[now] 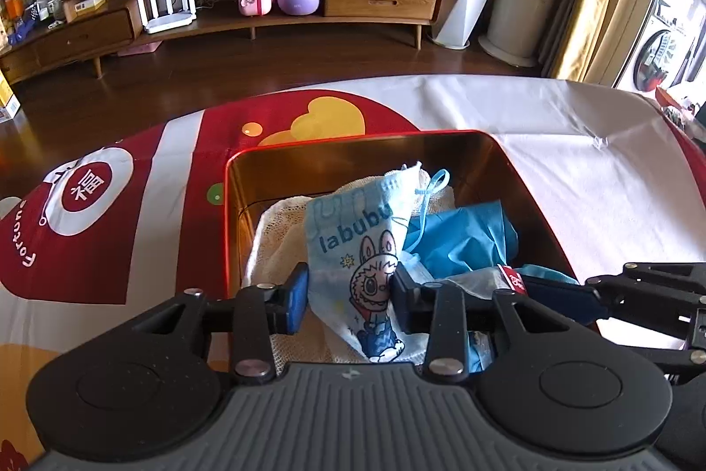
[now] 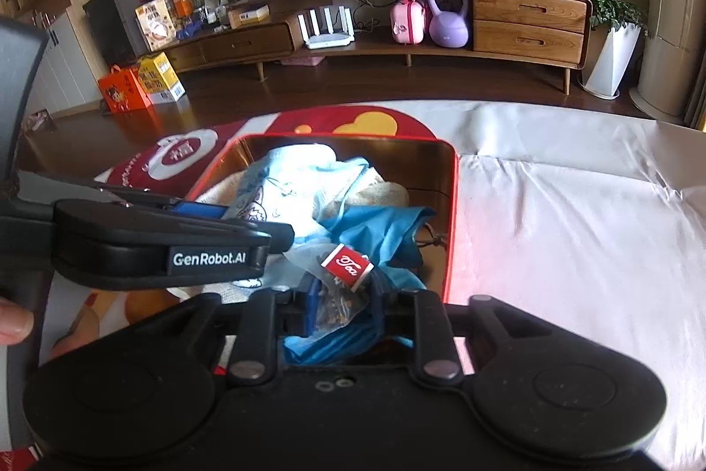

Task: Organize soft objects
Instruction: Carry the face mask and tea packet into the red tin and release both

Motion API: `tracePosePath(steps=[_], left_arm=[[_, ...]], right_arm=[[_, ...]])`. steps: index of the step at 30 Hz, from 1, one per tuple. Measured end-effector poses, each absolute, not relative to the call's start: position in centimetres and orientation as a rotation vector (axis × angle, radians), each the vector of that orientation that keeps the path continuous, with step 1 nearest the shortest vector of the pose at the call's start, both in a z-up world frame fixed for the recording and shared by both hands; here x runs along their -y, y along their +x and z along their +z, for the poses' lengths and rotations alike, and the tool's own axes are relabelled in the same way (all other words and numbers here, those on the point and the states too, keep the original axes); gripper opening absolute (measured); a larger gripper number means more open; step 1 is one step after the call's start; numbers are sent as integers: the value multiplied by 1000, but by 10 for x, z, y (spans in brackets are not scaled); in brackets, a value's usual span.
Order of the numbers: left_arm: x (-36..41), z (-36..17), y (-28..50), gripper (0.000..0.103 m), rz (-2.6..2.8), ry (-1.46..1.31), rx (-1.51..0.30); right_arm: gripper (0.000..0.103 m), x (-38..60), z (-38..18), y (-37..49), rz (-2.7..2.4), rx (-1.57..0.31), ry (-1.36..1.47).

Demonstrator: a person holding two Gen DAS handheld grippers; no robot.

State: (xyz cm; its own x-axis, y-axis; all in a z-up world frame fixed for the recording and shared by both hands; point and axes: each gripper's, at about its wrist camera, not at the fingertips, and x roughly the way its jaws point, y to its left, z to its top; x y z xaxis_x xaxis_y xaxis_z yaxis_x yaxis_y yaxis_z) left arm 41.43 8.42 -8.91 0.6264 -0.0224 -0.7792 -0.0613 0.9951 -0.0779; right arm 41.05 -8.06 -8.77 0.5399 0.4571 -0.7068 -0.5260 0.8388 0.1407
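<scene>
Both my claws over the red tin, each with a soft thing between its pads.

My left claw [image 1: 348, 294] stands part spread around the "labubu" cloth pouch [image 1: 362, 250], pads touching its sides. My right claw [image 2: 342, 305] is narrowly parted astride a clear sachet [image 2: 339, 290] tagged "Tea". Both lie in the red tin [image 1: 229, 206] near its front edge, over blue fabric [image 1: 463, 237] and cream knit [image 1: 282, 232]. Beyond, the tablecloth [image 1: 88, 188] reads "福".

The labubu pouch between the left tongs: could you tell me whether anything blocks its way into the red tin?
Nothing visible does: the labubu pouch already rests inside the open red tin, atop a cream knit cloth.
</scene>
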Motion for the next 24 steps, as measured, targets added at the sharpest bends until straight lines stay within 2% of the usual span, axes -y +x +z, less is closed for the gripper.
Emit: tracePosePath(steps=[2,5,9,18,21,24], left_arm=[[-85,-85,410,60,34,-92,-879],[-85,-77,405,69,30,-94,-853],[-84,-67,397,69,24,-91,-838],[-82,-40,368,69,26,-90,-806],[-78,-28,355,69,19,-80,-789],[-74,-16,340,69,9,-67,-771]], right_arm=[[30,82,-84,408,585,-806,-92],[35,84,-79,405,582,-798,-98],[43,90,-70,400,577,-790,-86],[49,104,-42,375,571,-757,-82],[57,108,-31,363,571,-741,-82],[59,112,-19,351,578,-721,-77]])
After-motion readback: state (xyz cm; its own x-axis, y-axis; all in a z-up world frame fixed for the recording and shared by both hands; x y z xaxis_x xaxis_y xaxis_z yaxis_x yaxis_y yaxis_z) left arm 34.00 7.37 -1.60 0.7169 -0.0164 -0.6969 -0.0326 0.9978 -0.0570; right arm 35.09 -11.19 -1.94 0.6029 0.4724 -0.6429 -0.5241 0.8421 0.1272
